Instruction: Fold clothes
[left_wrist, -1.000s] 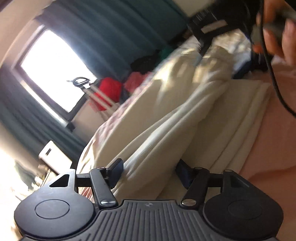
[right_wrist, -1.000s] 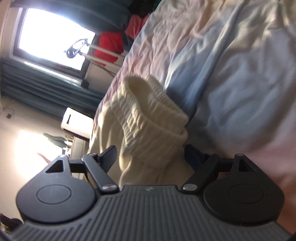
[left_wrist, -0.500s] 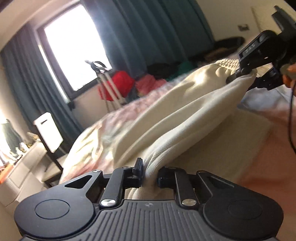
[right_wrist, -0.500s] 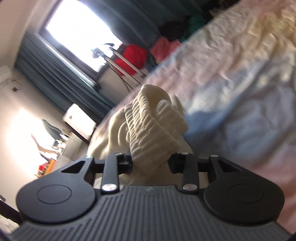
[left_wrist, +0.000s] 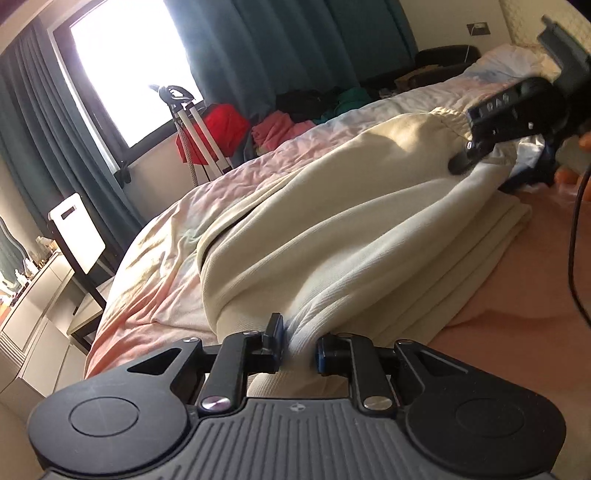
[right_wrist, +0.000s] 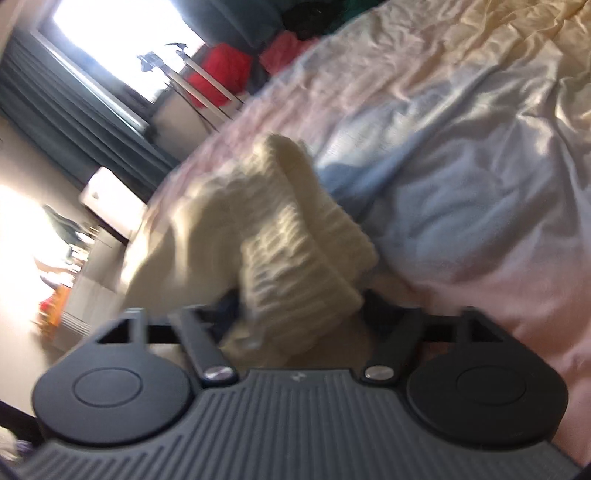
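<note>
The left gripper (left_wrist: 298, 345) pinches a fold of the cream garment (left_wrist: 332, 236) lying on the bed (left_wrist: 155, 280). Only the left view shows the right gripper (right_wrist: 301, 314) from outside; its own view shows it spread wide around the ribbed waistband (right_wrist: 295, 254). Its lettering is unreadable.

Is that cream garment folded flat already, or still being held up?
Held up, not yet flat: the cream garment hangs between the left gripper and right gripper above the bed.
</note>
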